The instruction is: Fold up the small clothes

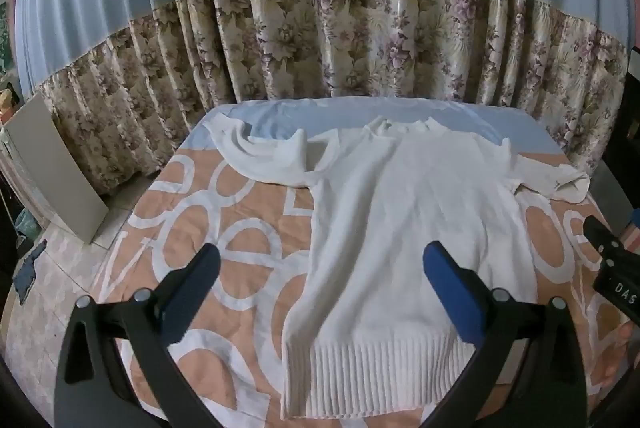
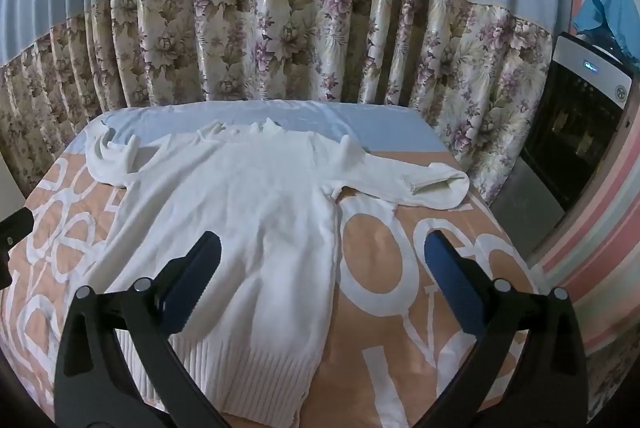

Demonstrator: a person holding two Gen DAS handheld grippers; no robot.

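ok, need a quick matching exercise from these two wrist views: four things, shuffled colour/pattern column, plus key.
Things:
1. sweater
2. bed cover
3. curtain lower band
4. gripper pads

Colour/pattern:
A. floral, beige and purple
B. dark blue
C. plain white knit
D. peach with white letters

Pairs: 1-C, 2-D, 3-A, 4-B
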